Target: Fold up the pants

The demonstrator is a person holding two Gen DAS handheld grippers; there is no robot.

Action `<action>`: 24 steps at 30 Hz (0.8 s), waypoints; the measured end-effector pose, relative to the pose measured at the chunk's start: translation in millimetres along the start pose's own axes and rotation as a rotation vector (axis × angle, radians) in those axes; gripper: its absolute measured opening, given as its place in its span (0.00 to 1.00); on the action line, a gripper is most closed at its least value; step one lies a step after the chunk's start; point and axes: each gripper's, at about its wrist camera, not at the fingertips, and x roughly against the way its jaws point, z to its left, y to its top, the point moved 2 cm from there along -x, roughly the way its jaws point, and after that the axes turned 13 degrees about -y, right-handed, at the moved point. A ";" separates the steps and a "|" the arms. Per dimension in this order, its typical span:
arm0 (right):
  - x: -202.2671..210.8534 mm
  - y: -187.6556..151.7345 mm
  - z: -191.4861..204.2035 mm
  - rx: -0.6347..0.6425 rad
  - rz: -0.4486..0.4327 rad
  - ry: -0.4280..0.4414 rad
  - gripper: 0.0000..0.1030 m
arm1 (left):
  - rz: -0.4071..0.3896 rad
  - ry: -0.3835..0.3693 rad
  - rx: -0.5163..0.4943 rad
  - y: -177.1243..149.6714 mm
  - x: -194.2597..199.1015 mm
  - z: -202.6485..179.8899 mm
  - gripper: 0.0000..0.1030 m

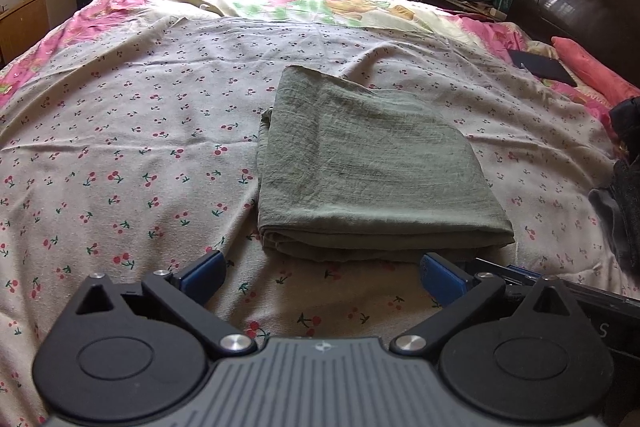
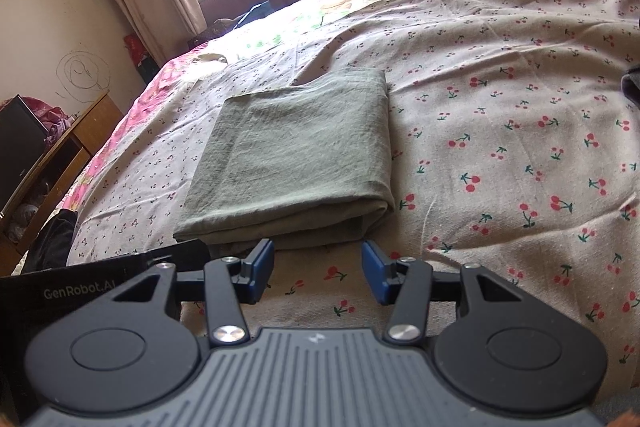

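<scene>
The olive-green, crinkled cotton pants (image 1: 360, 163) lie as a compact layered rectangle in the middle of the bed's cherry-print cream sheet (image 1: 132, 131), its thick folded edge nearest the cameras, so the folding looks finished or nearly so. Both tools sit just short of that edge, apart from the cloth: the left tongs (image 1: 322, 277) are spread wide and empty, the right tongs (image 2: 318, 269) parted and empty too, probably just let go. No container holds anything relevant here.

One folded pants (image 1: 360, 163) on one bed (image 1: 140, 87); two grippers, left (image 1: 322, 277) and right (image 2: 318, 269), near; one pink pillow (image 1: 592, 67) far right.
</scene>
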 end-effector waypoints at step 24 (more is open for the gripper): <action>-3.7 0.4 -0.3 0.012 0.015 -0.006 0.49 | 0.006 0.016 -0.018 -0.2 -0.8 1.1 1.00</action>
